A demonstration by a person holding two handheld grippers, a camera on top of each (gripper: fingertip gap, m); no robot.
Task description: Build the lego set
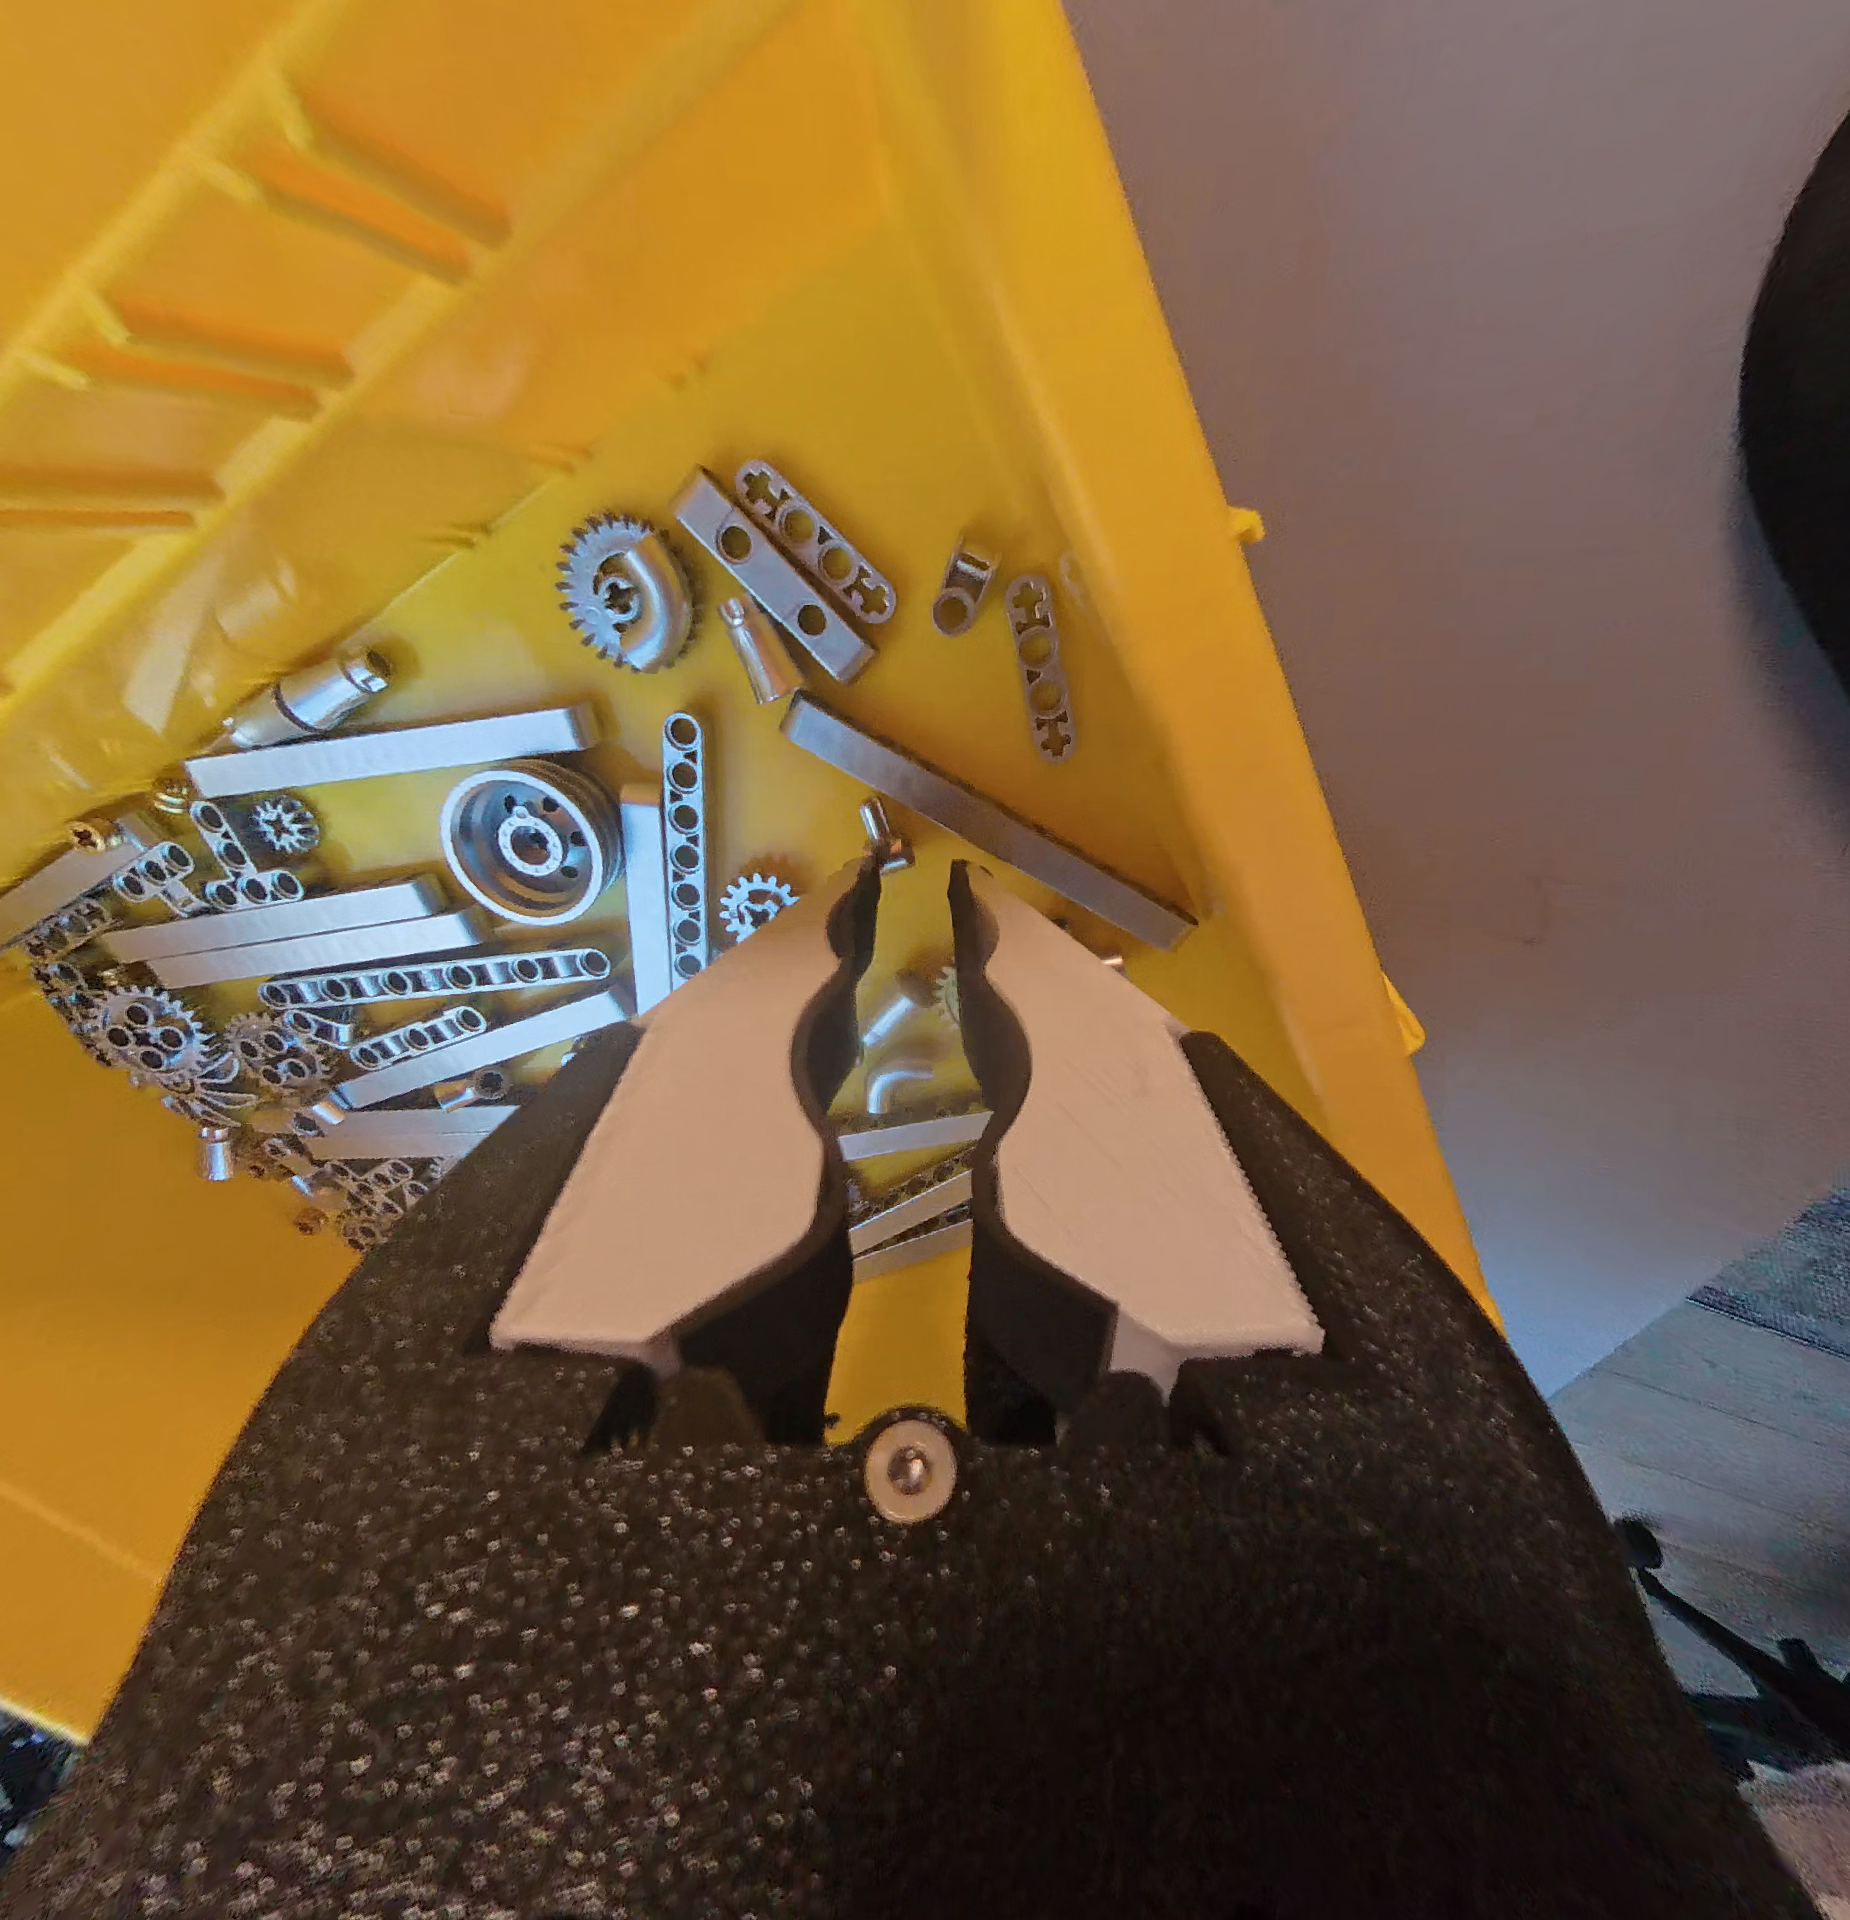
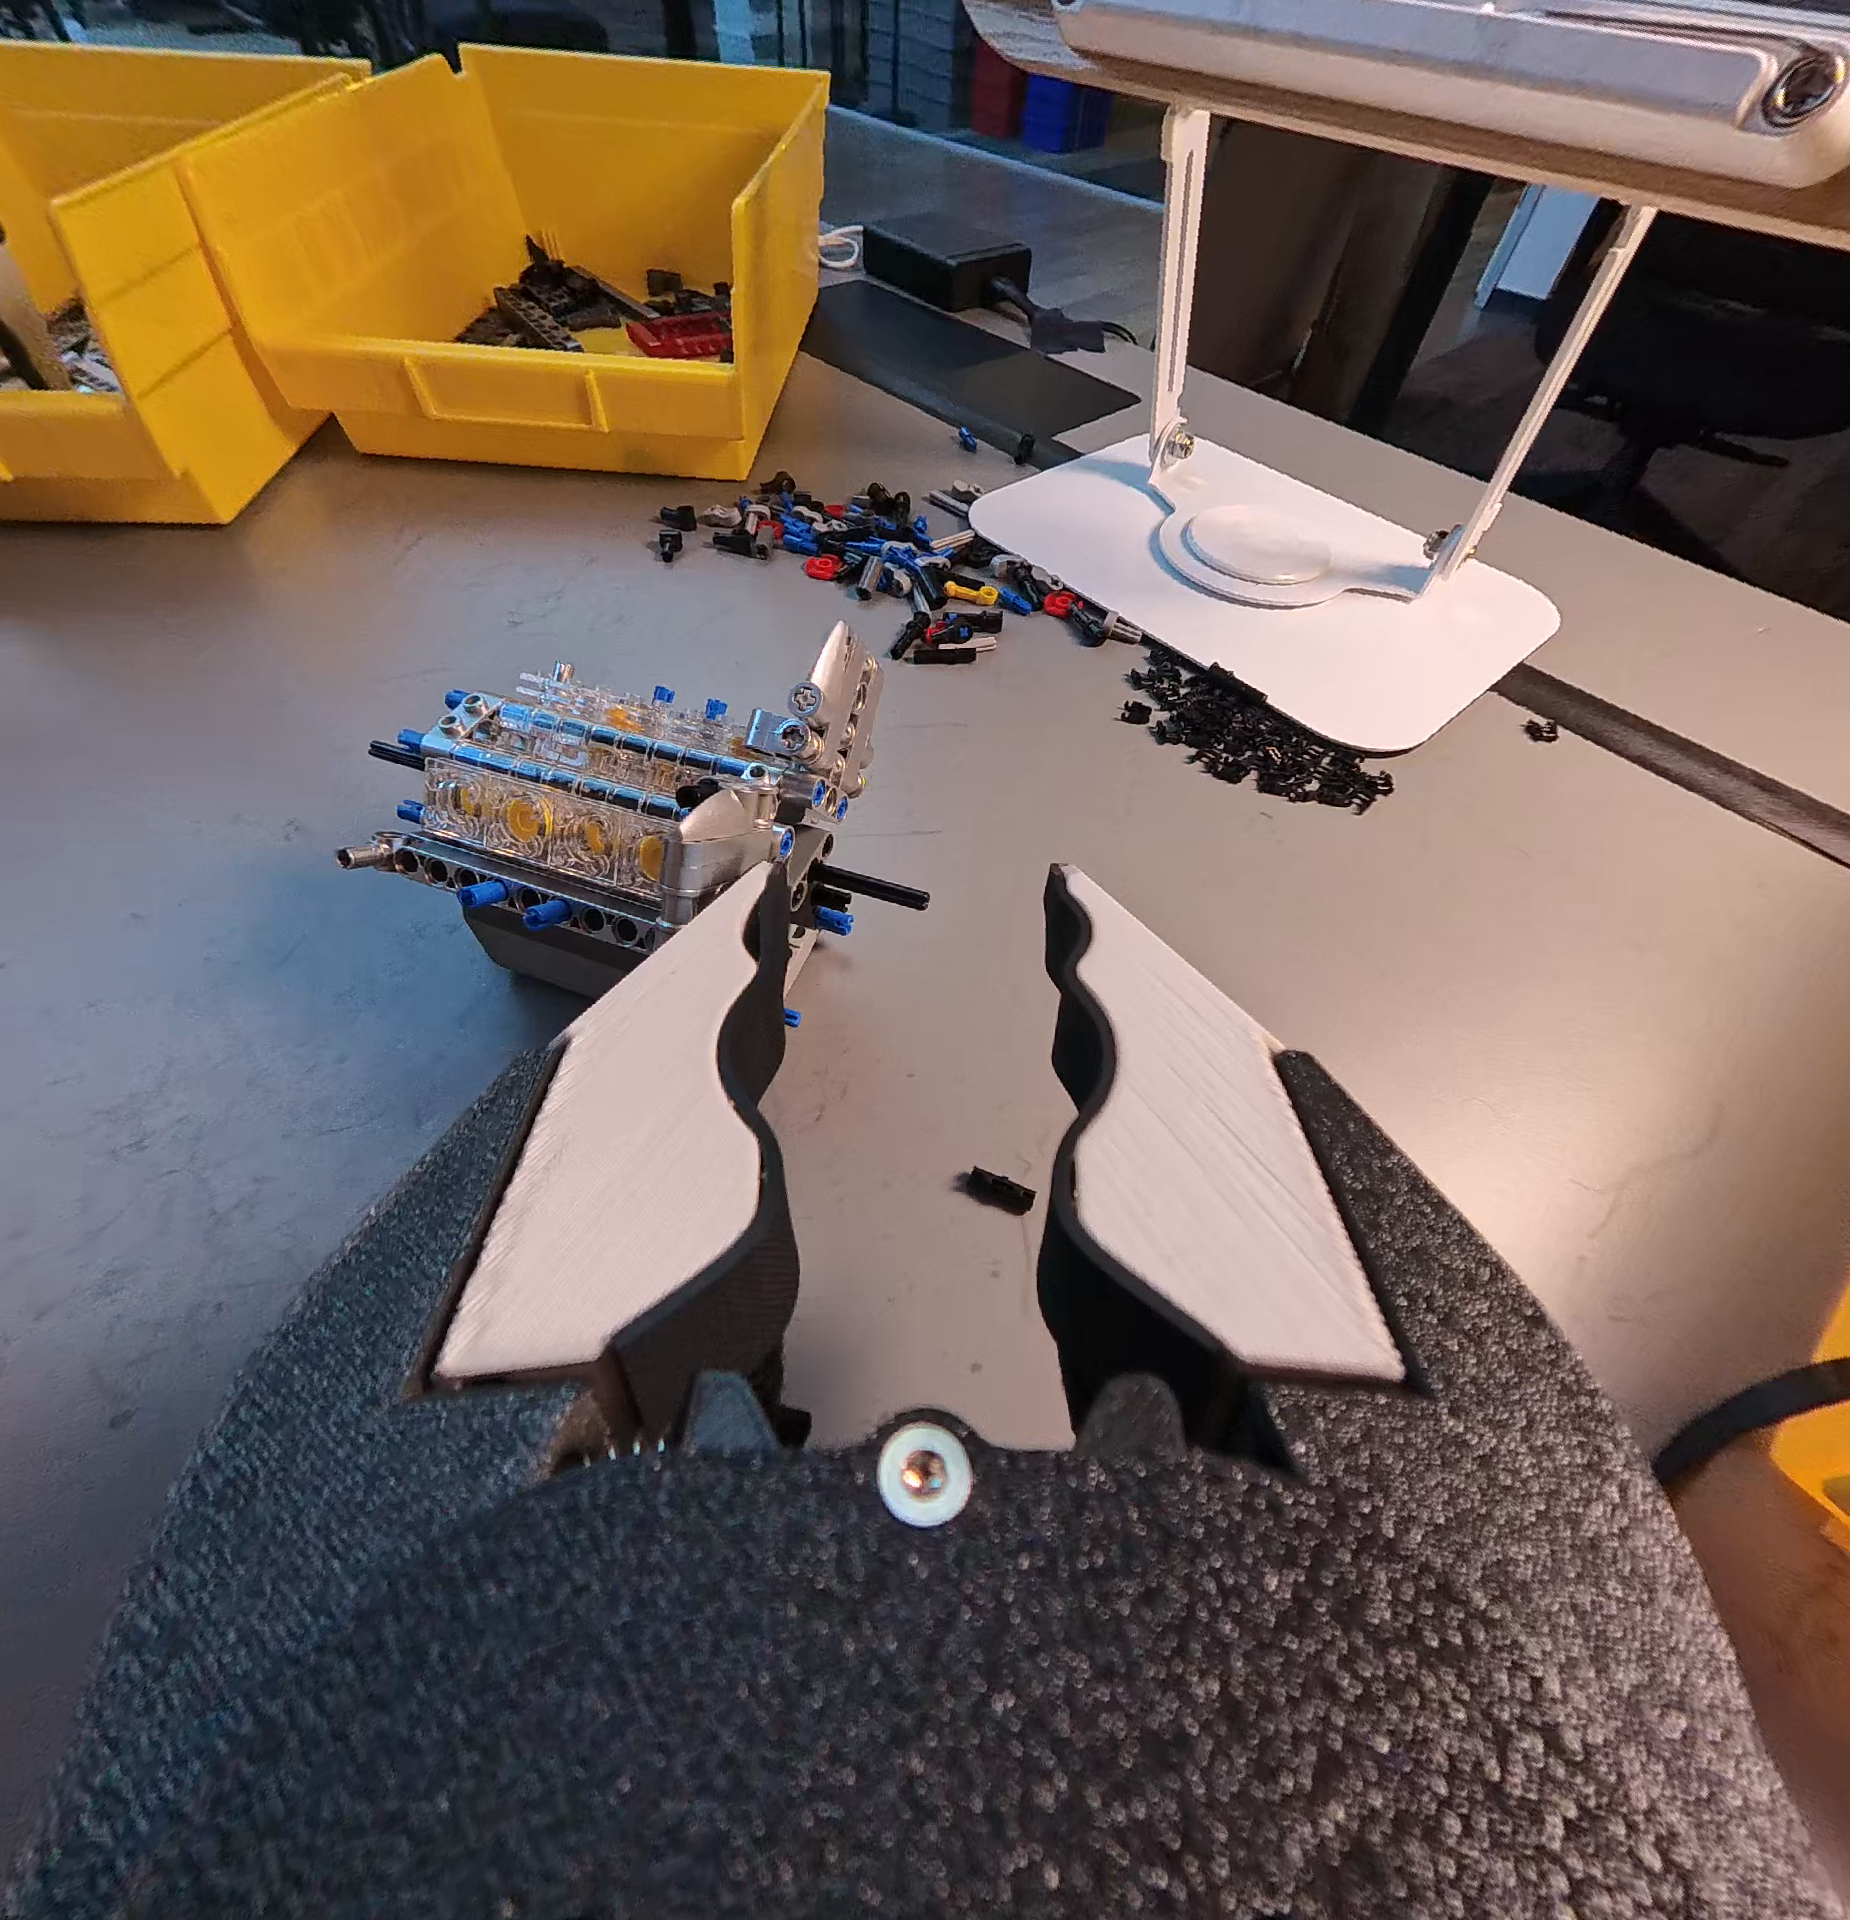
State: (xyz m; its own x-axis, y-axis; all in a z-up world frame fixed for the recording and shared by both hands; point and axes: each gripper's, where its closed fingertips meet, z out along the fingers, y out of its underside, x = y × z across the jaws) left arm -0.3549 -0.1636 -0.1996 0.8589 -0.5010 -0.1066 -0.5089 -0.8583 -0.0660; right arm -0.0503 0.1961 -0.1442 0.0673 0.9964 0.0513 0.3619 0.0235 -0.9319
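My left gripper (image 1: 913, 878) reaches into a yellow bin (image 1: 1014, 343) of silver building-toy parts. Its jaws stand a narrow gap apart with nothing between them. A small silver pin (image 1: 888, 837) lies just off the left fingertip. A long silver beam (image 1: 988, 821) lies to the right, and a silver wheel hub (image 1: 531, 840) and gears to the left. My right gripper (image 2: 910, 883) is open and empty over a grey table (image 2: 1420, 1039). A chrome and clear toy engine model (image 2: 630, 800) stands just beyond its left finger. A small black peg (image 2: 1002, 1190) lies on the table between the fingers.
Two yellow bins (image 2: 505, 260) with dark parts stand at the back left of the table. A white stand base (image 2: 1305, 592) is at the back right, with a heap of black pegs (image 2: 1253, 738) and mixed coloured connectors (image 2: 879, 561) beside it. The tips of one gripper are about 50 centimeters away from the tips of the other. From my left tips it is roughly 7 centimeters to the silver wheel hub (image 1: 531, 840); from my right, 45 centimeters.
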